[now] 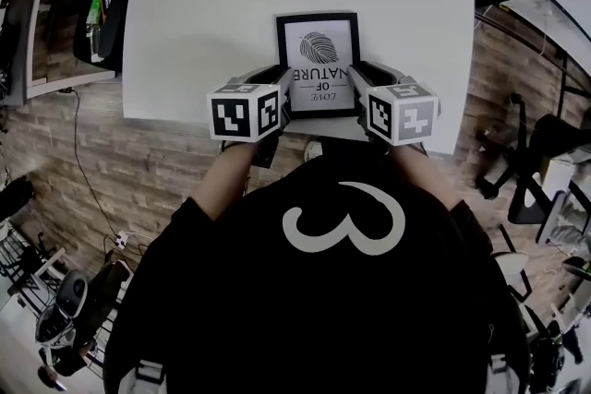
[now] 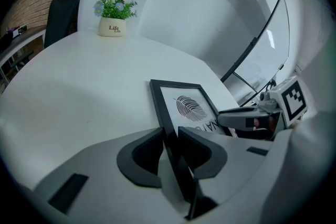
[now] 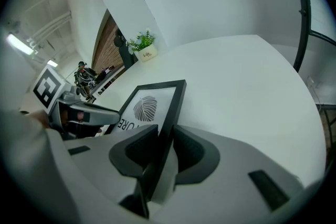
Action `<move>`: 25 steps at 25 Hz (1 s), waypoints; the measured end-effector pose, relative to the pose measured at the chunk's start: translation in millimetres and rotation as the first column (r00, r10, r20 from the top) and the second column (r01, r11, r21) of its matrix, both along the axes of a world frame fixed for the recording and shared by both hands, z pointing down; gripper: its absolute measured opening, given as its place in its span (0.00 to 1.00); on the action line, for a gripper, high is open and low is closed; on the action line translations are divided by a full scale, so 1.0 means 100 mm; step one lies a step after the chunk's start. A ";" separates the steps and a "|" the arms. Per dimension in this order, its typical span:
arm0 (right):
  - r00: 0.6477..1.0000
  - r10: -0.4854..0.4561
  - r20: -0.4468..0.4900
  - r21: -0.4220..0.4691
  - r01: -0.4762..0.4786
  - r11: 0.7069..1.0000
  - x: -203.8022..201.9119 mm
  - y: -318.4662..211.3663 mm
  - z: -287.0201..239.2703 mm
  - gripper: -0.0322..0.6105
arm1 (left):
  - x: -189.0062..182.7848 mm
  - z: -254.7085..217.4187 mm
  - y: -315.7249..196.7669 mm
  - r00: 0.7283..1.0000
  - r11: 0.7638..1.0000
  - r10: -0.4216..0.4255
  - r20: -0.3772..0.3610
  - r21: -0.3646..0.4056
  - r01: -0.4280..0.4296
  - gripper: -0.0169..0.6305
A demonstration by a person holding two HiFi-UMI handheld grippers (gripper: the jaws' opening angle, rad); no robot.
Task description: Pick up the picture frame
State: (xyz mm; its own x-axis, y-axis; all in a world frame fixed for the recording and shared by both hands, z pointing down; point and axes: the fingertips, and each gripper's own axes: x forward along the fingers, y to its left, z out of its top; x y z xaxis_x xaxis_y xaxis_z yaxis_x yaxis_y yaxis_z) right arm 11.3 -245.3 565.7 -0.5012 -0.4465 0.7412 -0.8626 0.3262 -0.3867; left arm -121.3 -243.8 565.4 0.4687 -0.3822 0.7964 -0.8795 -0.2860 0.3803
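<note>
A black picture frame [image 1: 319, 60] with a leaf print lies near the front edge of the white table [image 1: 203, 14]. My left gripper [image 1: 282, 86] is shut on its left edge. In the left gripper view the dark pads sit on either side of the frame's rail [image 2: 160, 107] at the gripper [image 2: 169, 143]. My right gripper [image 1: 362, 83] is shut on the opposite edge. In the right gripper view the frame [image 3: 152, 105] runs up between the pads of the gripper [image 3: 164, 145]. Each gripper shows across the frame in the other's view.
A small white pot of flowers [image 2: 112, 19] stands at the table's far side, also seen as the pot [image 3: 145, 48]. The table's front edge [image 1: 277, 126] lies just under the grippers. Office chairs [image 1: 545, 171] stand on the brick-patterned floor to the right.
</note>
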 end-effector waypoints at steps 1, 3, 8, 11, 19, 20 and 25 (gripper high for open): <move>1.000 0.000 0.000 -0.003 0.000 1.000 0.00 0.00 0.00 0.21 | 0.00 0.00 0.00 1.000 1.000 0.000 0.000 0.000 0.000 0.18; 1.000 -0.005 0.001 -0.011 0.005 1.000 0.00 0.00 -0.01 0.21 | -0.01 0.00 0.00 1.000 1.000 -0.002 0.001 0.001 0.002 0.18; 1.000 0.002 -0.004 -0.026 -0.002 1.000 0.03 -0.02 0.00 0.20 | 0.02 -0.02 0.01 1.000 1.000 -0.016 -0.010 0.002 0.016 0.18; 1.000 0.013 0.000 -0.030 -0.013 0.999 0.04 -0.02 -0.02 0.20 | 0.02 -0.06 0.01 1.000 1.000 -0.018 -0.013 0.006 0.018 0.18; 0.999 0.033 0.026 0.015 -0.034 0.999 0.02 0.02 -0.20 0.20 | 0.01 -0.21 0.04 1.000 0.999 -0.018 -0.025 0.038 0.019 0.18; 0.999 0.038 0.036 0.023 -0.039 0.999 0.03 0.03 -0.23 0.20 | 0.01 -0.25 0.05 0.999 0.999 -0.020 -0.025 0.047 0.022 0.18; 0.998 0.044 0.054 0.070 -0.048 0.996 0.09 0.12 -0.38 0.20 | 0.06 -0.43 0.12 1.000 0.994 -0.021 -0.021 0.107 0.023 0.18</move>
State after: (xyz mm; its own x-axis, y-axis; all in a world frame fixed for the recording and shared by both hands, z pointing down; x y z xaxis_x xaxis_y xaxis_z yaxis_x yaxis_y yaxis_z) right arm 19.8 -232.9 527.6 -0.5164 -0.5207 0.6799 -0.8564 0.3147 -0.4094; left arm -115.2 -232.1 522.1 0.4744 -0.4749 0.7413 -0.8787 -0.3066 0.3659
